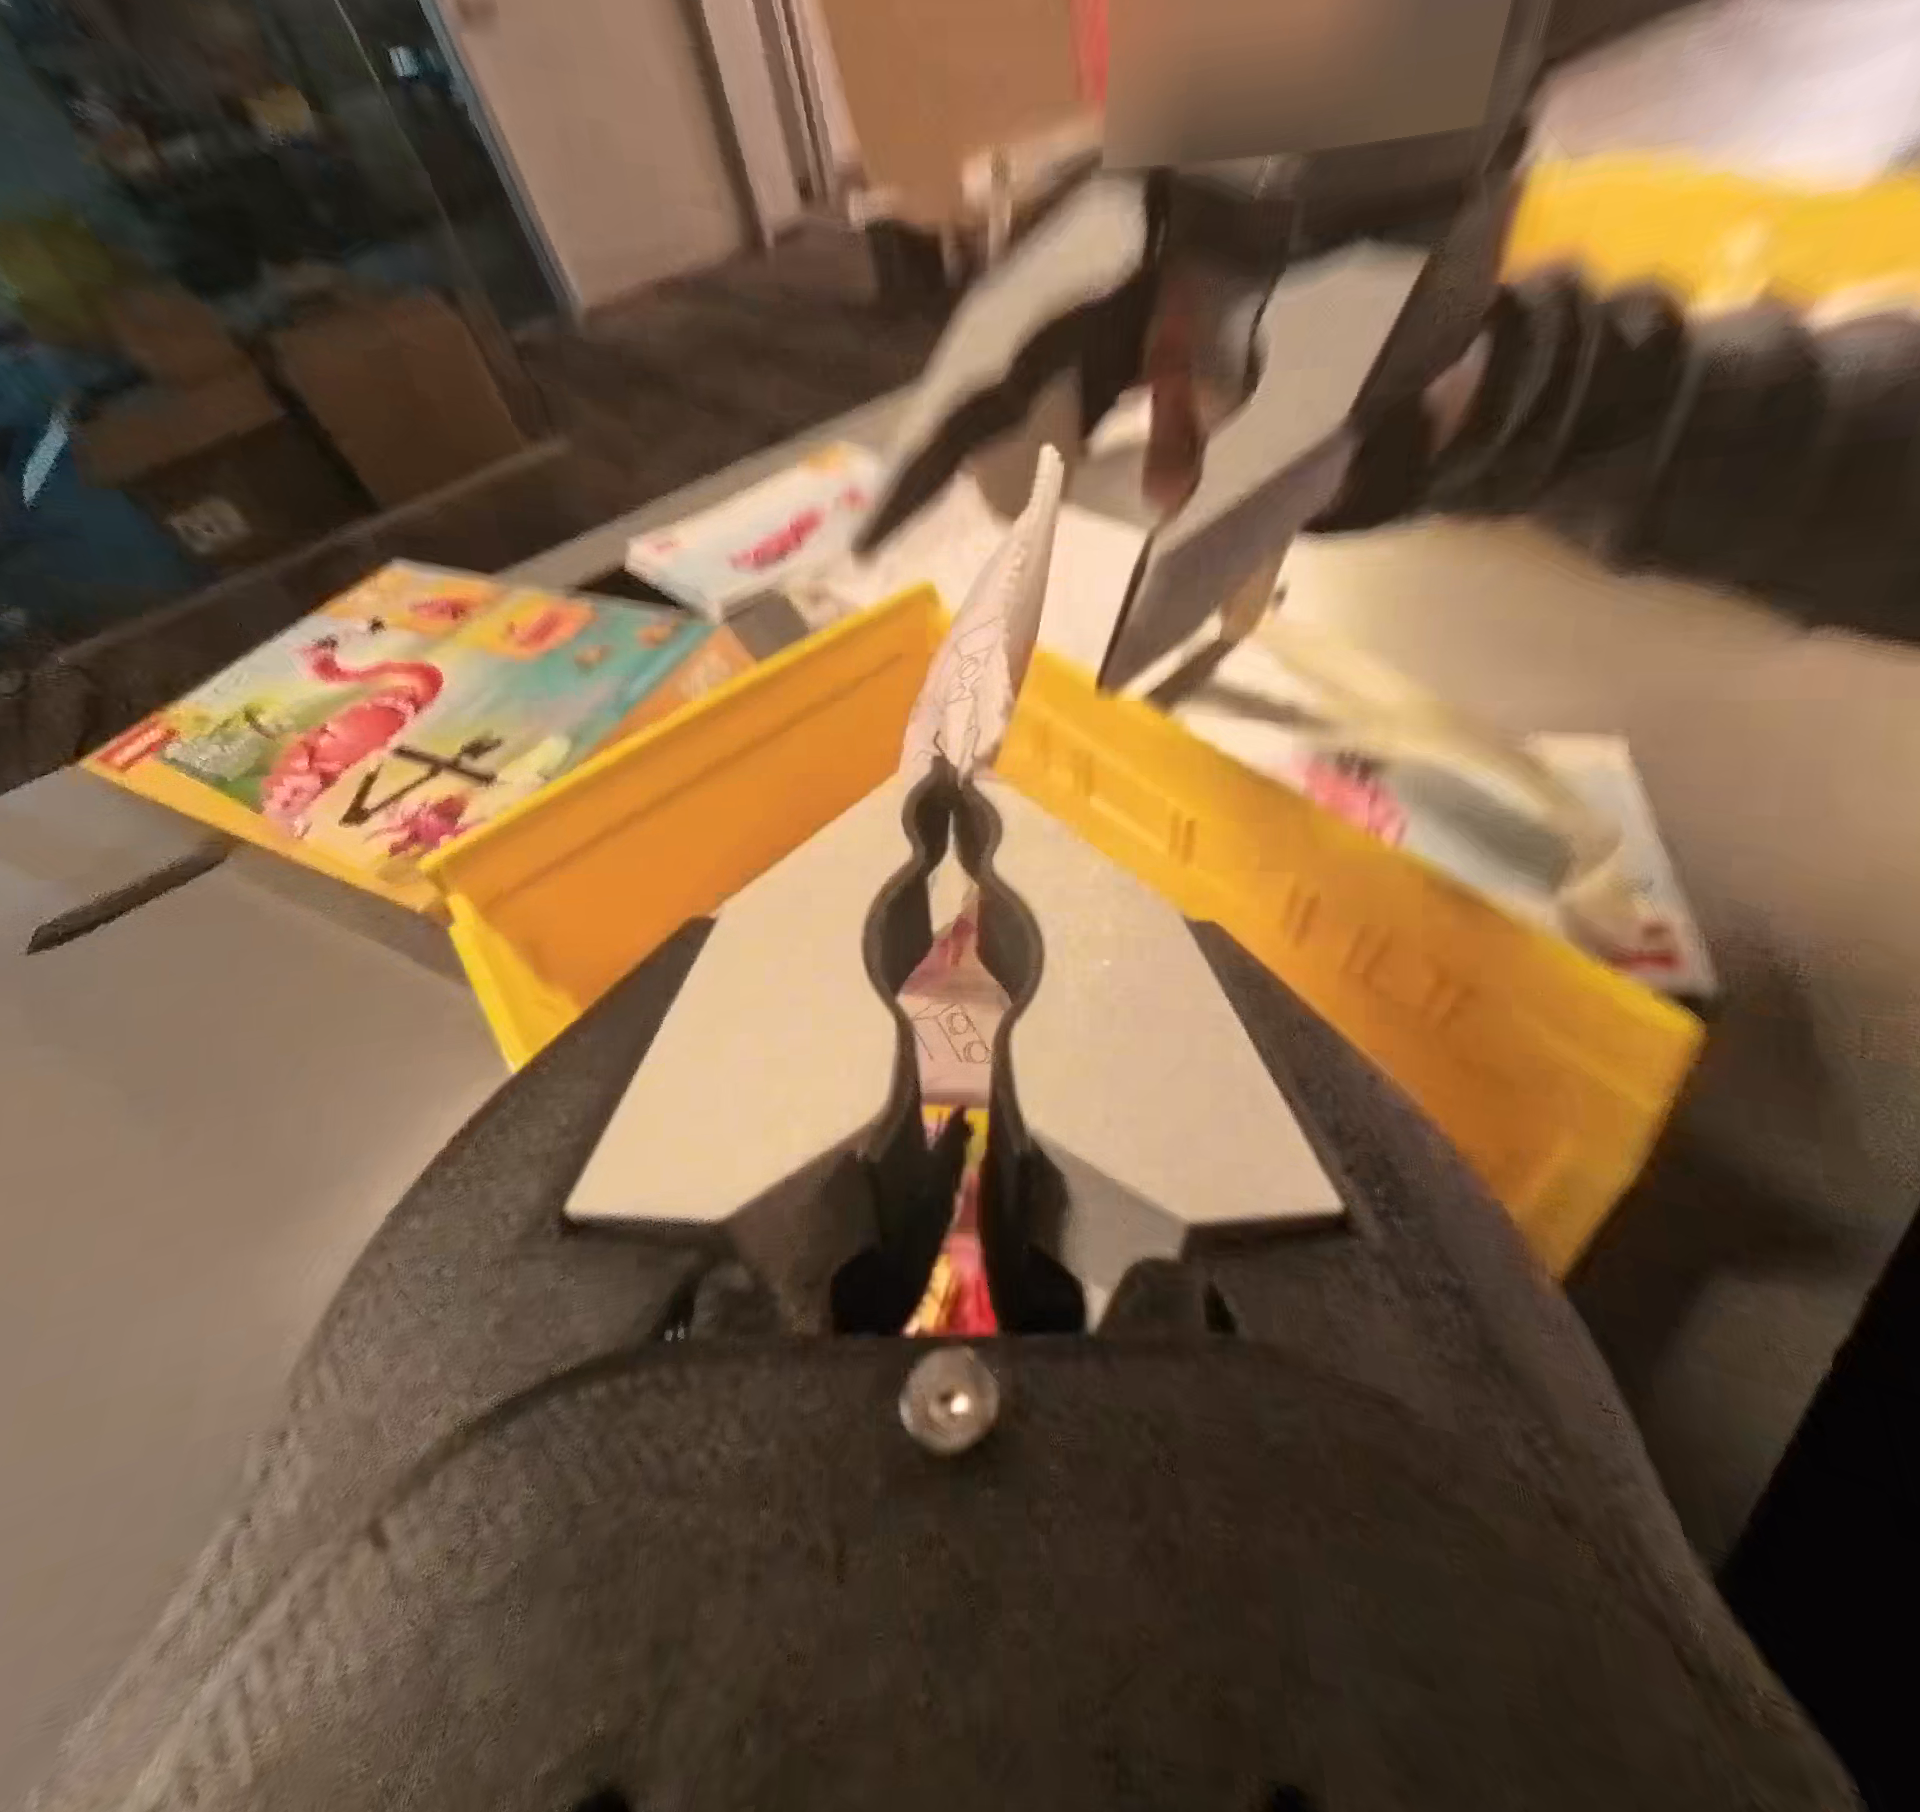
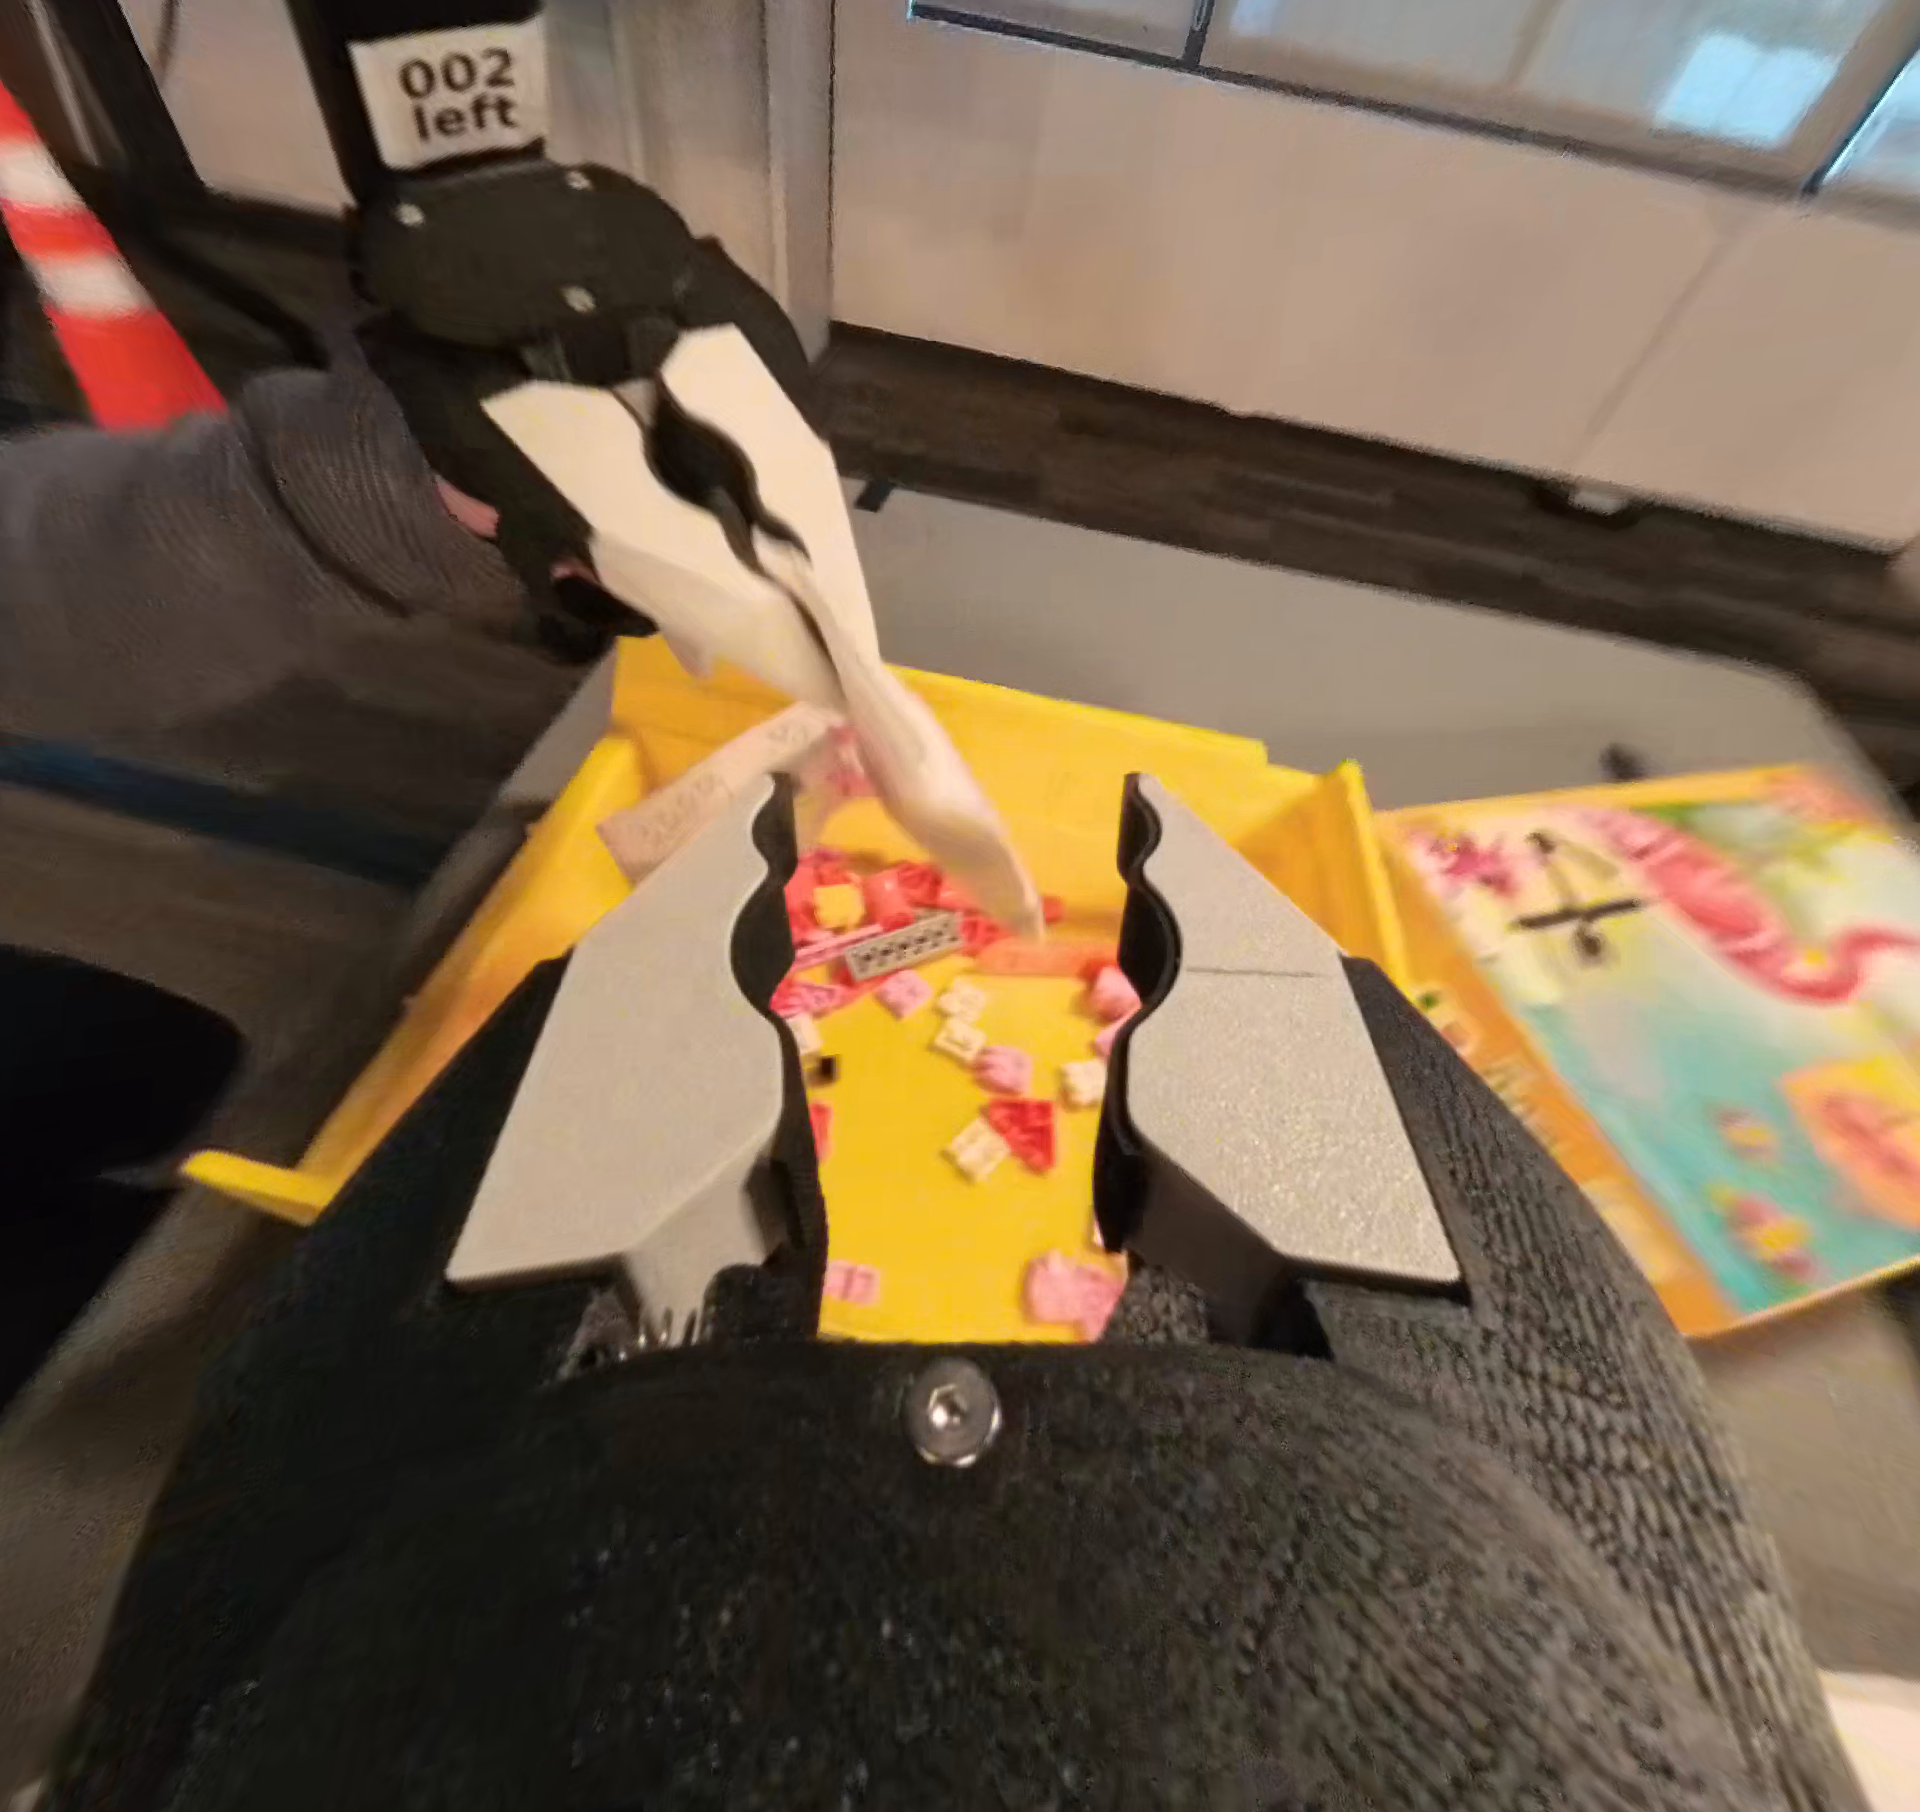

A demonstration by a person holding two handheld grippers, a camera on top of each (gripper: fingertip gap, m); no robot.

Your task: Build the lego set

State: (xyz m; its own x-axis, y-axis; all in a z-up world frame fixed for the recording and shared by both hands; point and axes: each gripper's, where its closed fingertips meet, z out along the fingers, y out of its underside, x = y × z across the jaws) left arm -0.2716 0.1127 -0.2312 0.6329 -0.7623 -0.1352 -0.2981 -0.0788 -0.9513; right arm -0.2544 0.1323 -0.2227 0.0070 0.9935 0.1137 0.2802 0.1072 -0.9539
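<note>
My left gripper [image 1: 954, 786] is shut on a white paper bag [image 1: 997, 619] that sticks out past its fingertips, above the yellow tray [image 1: 675, 806]. In the right wrist view the left gripper [image 2: 816, 687] holds the bag [image 2: 935, 806] hanging down over the tray [image 2: 1091, 754]. Pink, red and white bricks [image 2: 935, 1014] lie loose on the tray floor. My right gripper [image 2: 956, 796] is open over the tray, with nothing between its pads. One of its fingers [image 1: 1205, 557] shows blurred beyond the bag in the left wrist view.
The set's box with a pink flamingo picture [image 1: 395, 713] lies beside the tray, also in the right wrist view [image 2: 1662, 1014]. A booklet [image 1: 1455, 806] lies on the tray's other side. A strip of paper [image 2: 707, 796] lies at the tray's far left. An orange cone [image 2: 83, 287] stands behind.
</note>
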